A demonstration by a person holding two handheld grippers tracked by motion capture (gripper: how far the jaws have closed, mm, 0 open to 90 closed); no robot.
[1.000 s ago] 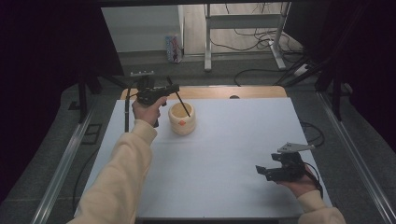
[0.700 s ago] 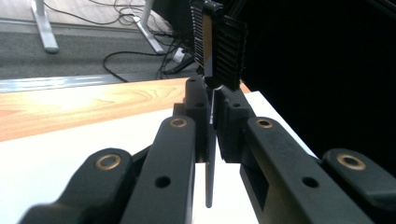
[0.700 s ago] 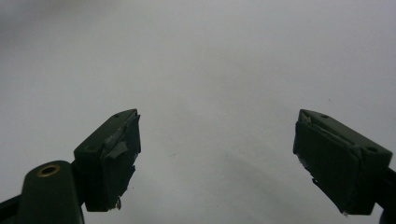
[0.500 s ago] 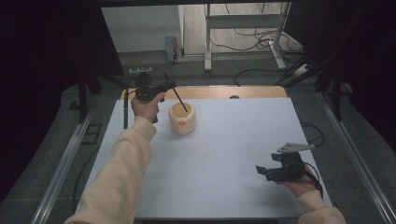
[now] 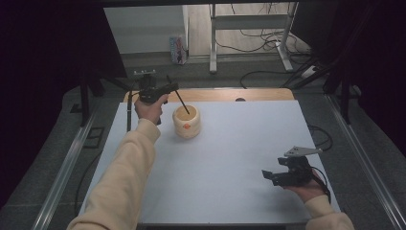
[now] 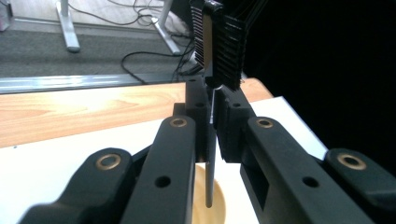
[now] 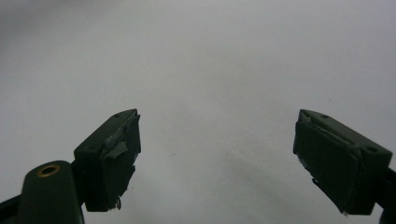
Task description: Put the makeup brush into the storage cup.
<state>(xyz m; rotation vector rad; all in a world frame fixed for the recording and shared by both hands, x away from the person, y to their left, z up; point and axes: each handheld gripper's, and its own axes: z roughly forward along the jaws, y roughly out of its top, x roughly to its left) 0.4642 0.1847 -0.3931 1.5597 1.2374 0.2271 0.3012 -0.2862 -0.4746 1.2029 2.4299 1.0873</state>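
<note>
1. Nearest the camera, the right gripper [image 5: 268,175] idles, jaws apart, well clear of the cup [image 5: 186,122].
2. Beyond, the left gripper [image 5: 173,87] clamps a black stick [image 5: 181,101], its tip inside the cup; a careless push sideways could tip the cup.

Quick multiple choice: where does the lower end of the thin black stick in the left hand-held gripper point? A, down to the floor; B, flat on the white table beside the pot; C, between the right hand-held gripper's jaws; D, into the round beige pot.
D: the left hand-held gripper is shut on the thin black stick, which slants down into the mouth of the round beige pot.
</note>
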